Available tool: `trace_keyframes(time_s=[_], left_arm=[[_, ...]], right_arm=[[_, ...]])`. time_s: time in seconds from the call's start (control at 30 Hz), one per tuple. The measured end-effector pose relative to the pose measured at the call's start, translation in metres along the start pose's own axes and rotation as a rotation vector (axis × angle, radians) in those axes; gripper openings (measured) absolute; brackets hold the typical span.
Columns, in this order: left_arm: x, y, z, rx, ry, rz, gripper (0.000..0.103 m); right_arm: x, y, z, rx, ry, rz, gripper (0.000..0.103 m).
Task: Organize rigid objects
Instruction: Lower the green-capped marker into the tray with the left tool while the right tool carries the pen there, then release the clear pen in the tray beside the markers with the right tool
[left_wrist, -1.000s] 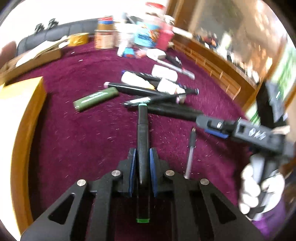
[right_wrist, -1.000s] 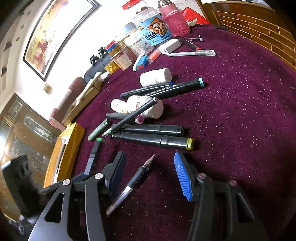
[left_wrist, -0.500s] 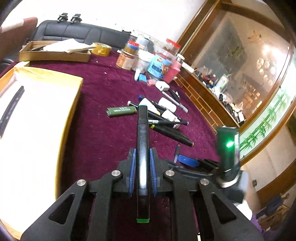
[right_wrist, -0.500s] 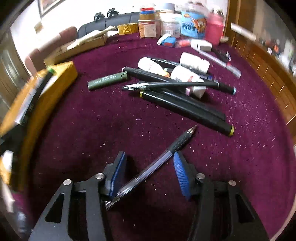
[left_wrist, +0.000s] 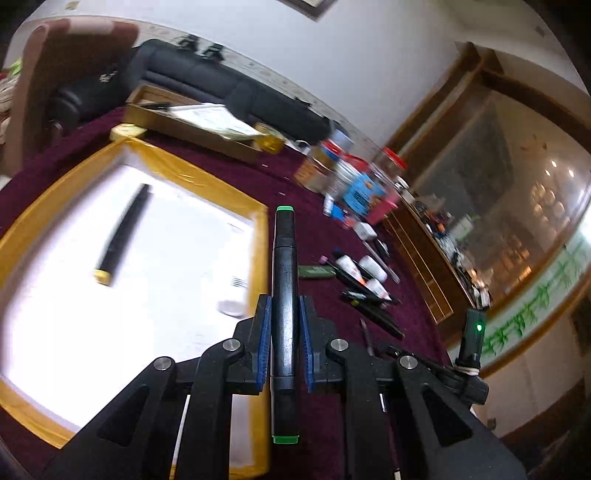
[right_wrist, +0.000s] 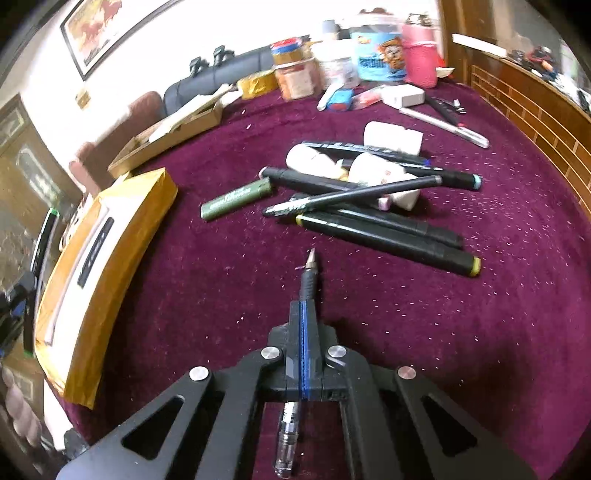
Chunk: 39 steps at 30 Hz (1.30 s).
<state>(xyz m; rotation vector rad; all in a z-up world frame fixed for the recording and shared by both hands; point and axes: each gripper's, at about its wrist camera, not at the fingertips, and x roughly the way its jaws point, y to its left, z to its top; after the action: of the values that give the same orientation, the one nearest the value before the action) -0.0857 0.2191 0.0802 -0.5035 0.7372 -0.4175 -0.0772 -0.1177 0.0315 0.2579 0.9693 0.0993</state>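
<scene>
Left wrist: left gripper (left_wrist: 283, 325) pinches green-capped marker (left_wrist: 283, 295), held over the yellow-rimmed tray's (left_wrist: 260, 280) 3 o'clock edge; a yellow-capped marker (left_wrist: 123, 232) lies inside at 10. Right gripper (right_wrist: 304, 332) clamps ballpoint pen (right_wrist: 307, 280); marker pile (right_wrist: 373, 206) at 1 o'clock. Lettering unreadable. Maroon tablecloth (right_wrist: 443, 314).

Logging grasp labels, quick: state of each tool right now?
Left tool: closed on the green-capped black marker.
Right tool: closed on the clear ballpoint pen.
</scene>
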Motion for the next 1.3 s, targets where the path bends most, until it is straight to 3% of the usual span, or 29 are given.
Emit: trace_keyframes(time_s=[0.13, 0.2, 0.23, 0.3, 0.37, 0.43, 0.67, 0.93, 1.1, 1.3], left_arm=[[-0.008, 0.015, -0.002, -0.031, -0.012, 0.004, 0.012], [-0.006, 0.018, -0.004, -0.038, -0.008, 0.003, 0.012], [-0.005, 0.019, -0.005, -0.039, -0.005, 0.005, 0.012], [-0.003, 0.020, -0.007, -0.041, 0.004, 0.006, 0.012], [-0.002, 0.021, -0.006, -0.041, 0.009, 0.011, 0.012], [-0.003, 0.022, -0.003, -0.039, 0.009, 0.019, 0.012], [-0.002, 0.025, 0.011, -0.006, 0.022, 0.074, 0.012], [0.044, 0.034, 0.049, 0.022, 0.136, 0.167, 0.012], [0.077, 0.055, 0.060, -0.039, 0.200, 0.188, 0.012], [0.095, 0.080, 0.056, -0.115, 0.220, 0.185, 0.012]], right_arm=[[-0.001, 0.004, -0.003, 0.007, -0.016, 0.007, 0.003], [0.002, 0.012, -0.006, -0.025, -0.019, -0.030, 0.024], [0.006, 0.017, -0.009, -0.049, -0.014, -0.063, 0.027], [0.017, 0.024, -0.017, -0.096, 0.023, -0.109, 0.026], [0.017, 0.036, -0.024, -0.169, -0.011, -0.184, 0.019], [0.018, 0.034, -0.021, -0.145, 0.005, -0.166, 0.008], [0.010, 0.006, -0.001, 0.063, 0.014, 0.163, 0.008], [0.012, 0.051, 0.034, 0.130, 0.067, 0.465, 0.008], [0.040, 0.103, 0.053, 0.110, 0.132, 0.516, 0.008], [0.084, 0.157, 0.068, 0.109, 0.207, 0.489, 0.008]])
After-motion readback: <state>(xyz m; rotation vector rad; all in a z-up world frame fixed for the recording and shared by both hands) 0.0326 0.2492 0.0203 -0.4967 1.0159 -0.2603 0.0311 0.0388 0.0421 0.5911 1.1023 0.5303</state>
